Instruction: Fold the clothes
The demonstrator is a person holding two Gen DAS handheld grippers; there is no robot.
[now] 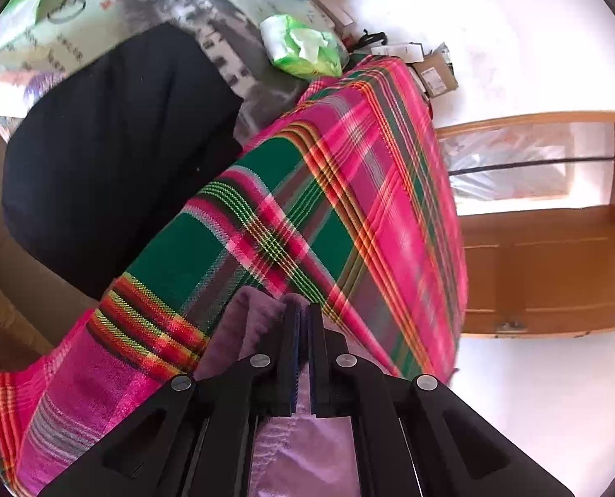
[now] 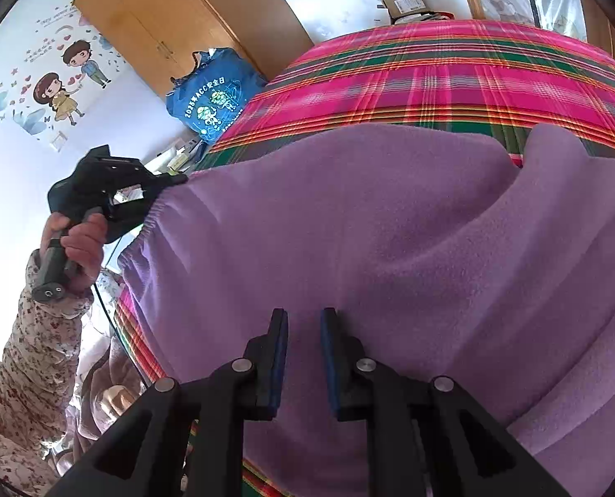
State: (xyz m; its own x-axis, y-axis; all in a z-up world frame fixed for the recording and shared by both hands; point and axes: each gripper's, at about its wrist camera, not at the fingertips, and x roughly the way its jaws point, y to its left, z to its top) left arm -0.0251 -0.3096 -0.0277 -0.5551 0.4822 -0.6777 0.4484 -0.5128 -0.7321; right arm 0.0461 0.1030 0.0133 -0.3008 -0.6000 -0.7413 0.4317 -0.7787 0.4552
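Our left gripper (image 1: 303, 310) pinches the purple fleece's (image 2: 348, 227) waistband; our right gripper (image 2: 303, 314), jaws narrowly apart, hovers over the fleece.

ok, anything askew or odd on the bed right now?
The purple fleece garment lies rumpled on the plaid sheet, one part folded over unevenly. The left gripper is shut on its edge. No spill or damage visible.
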